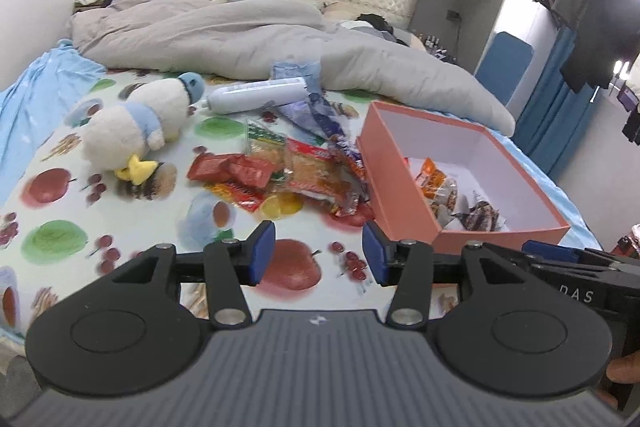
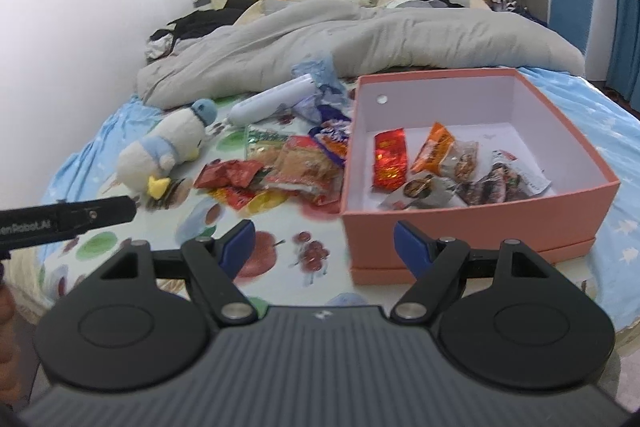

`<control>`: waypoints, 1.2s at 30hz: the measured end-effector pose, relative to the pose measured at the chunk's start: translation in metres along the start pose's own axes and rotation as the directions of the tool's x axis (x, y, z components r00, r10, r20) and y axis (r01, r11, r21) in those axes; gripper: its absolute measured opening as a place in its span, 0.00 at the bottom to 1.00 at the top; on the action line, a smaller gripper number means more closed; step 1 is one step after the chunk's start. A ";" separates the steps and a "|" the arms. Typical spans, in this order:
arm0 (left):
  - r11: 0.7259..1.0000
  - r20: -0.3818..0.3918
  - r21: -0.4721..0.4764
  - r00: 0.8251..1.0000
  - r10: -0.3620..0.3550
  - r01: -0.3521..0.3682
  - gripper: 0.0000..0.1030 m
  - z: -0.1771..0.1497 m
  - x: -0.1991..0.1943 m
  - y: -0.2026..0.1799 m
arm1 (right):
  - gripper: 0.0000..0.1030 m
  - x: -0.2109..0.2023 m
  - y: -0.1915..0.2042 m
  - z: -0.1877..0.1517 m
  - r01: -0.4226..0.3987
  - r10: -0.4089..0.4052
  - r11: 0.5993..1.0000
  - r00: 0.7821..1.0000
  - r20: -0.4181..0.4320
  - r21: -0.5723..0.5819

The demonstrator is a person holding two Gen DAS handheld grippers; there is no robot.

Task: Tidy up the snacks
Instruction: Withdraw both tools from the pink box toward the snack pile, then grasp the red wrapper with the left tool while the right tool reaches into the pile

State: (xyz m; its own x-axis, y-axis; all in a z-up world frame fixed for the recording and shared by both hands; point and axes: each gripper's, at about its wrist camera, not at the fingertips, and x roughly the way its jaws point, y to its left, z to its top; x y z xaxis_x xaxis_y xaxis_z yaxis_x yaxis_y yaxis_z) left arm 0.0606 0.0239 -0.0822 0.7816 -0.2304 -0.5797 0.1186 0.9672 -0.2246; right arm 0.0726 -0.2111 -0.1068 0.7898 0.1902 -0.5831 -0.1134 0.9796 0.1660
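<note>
On the fruit-print bedsheet (image 1: 52,239), seen from the left wrist, a heap of snack packets (image 1: 280,175) lies just left of the pink box (image 1: 404,187), the nearest wrappers touching its wall. The left gripper (image 1: 318,253) hangs low over the sheet short of the heap, its blue pads spread wide with nothing between them. A plush duck (image 1: 140,123) and a white bottle (image 1: 256,95) lie behind the packets, near the grey duvet (image 1: 248,35).

From the right wrist, the box (image 2: 460,227) sits open straight ahead, and several packets already lie on its floor: a red one (image 2: 390,159), an orange one (image 2: 434,147) and a few clear, dark-filled ones (image 2: 496,183). The right gripper (image 2: 324,241) hovers before the box's near wall, fingers wide and empty. The heap (image 2: 280,171) remains on the sheet beside the box.

Judging from this, the sorting is partly done: about half the snacks are boxed, and roughly as many still wait outside. Neither gripper carries anything.
</note>
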 end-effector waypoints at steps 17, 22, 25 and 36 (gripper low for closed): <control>0.994 -0.061 -0.085 0.996 0.061 -0.066 0.64 -0.030 0.031 0.041 | 0.75 0.029 0.029 -0.014 -0.024 0.009 0.986 0.996 -0.092 -0.167; 0.993 -0.068 -0.087 0.995 0.075 -0.080 0.64 -0.024 0.052 0.055 | 0.75 0.045 0.041 -0.009 -0.034 0.014 0.979 0.995 -0.099 -0.203; 0.992 -0.073 -0.091 0.994 0.083 -0.089 0.65 -0.020 0.065 0.064 | 0.74 0.057 0.048 -0.006 -0.035 0.012 0.973 0.995 -0.102 -0.229; 0.987 -0.101 -0.123 0.990 0.095 -0.107 0.65 -0.004 0.136 0.099 | 0.68 0.115 0.074 0.007 -0.038 -0.012 0.937 0.990 -0.141 -0.348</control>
State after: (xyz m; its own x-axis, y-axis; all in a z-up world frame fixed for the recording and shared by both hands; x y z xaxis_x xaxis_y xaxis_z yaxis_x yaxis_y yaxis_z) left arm 0.1765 0.0881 -0.1862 0.7237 -0.1475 -0.6742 -0.0417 0.9658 -0.2561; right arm 0.1591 -0.1176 -0.1561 0.6985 0.1858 -0.6911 -0.3465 0.9328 -0.0994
